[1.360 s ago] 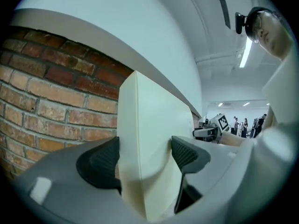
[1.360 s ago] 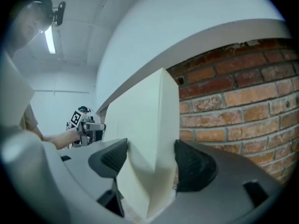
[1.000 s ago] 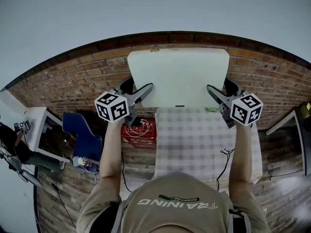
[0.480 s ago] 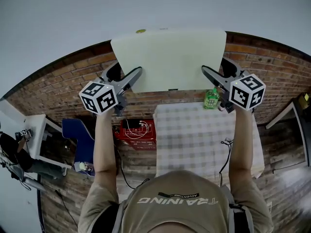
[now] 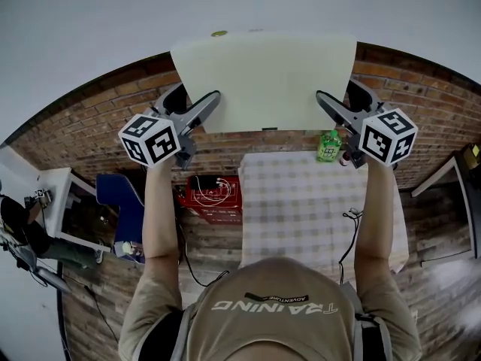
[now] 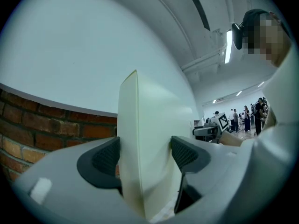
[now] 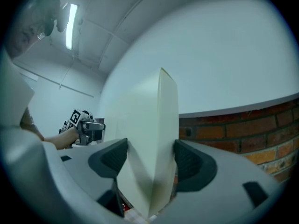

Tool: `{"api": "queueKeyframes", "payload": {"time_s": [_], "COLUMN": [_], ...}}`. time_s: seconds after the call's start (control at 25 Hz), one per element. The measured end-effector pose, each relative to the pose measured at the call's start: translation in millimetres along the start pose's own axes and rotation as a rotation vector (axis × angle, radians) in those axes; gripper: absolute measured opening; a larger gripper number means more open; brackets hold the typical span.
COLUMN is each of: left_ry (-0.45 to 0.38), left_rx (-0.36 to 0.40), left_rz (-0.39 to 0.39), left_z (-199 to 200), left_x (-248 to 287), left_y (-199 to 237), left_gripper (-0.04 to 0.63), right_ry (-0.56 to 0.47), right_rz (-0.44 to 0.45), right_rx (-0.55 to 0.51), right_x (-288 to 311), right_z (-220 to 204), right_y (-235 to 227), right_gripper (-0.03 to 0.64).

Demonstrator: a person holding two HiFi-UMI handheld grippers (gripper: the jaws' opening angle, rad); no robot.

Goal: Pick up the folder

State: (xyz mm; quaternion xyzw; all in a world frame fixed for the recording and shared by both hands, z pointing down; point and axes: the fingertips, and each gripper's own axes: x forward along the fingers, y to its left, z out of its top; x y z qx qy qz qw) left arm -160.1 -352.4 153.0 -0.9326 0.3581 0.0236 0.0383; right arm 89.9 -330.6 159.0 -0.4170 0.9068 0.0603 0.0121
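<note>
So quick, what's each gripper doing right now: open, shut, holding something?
Left gripper: closed on the folder, at its left edge.
Right gripper: closed on the same folder, at its right edge.

The left tool (image 5: 213, 98) and the right tool (image 5: 322, 97) share one build: a pale grey moulded body that narrows forward into two long jaws, each jaw lined on its inner face with a dark grey pad (image 6: 100, 158) of fine ribbed texture. At the rear of each tool, behind the jaws, sits a white cube (image 5: 150, 140) printed with black square markers. The person wears a khaki short-sleeved T-shirt (image 5: 270, 318) with white lettering and a small dark logo.
</note>
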Motion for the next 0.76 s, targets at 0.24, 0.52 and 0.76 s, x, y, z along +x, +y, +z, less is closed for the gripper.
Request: {"api": "queueKeyframes", "payload": {"time_s": [0.24, 0.52, 0.76], "left_ry": [0.002, 0.006, 0.010], "left_rx": [0.009, -0.012, 0.018], "left_rz": [-0.012, -0.030, -0.022], "left_z": [2.9, 0.0, 2.1], "left_x": [0.4, 1.9, -0.6], "left_y": [-4.8, -2.7, -5.6], "left_gripper": [0.334, 0.334, 0.334], "right_ry": [-0.015, -0.013, -0.007], "right_rz": [-0.014, -0.027, -0.019], "right_rx": [0.021, 0.005, 0.021], "right_x": [-5.1, -6.0, -8.0], "right_z": [-2.4, -0.7, -6.9], "right_y": [-0.2, 1.2, 4.1], "right_gripper": [0.288, 0.288, 0.288]}}
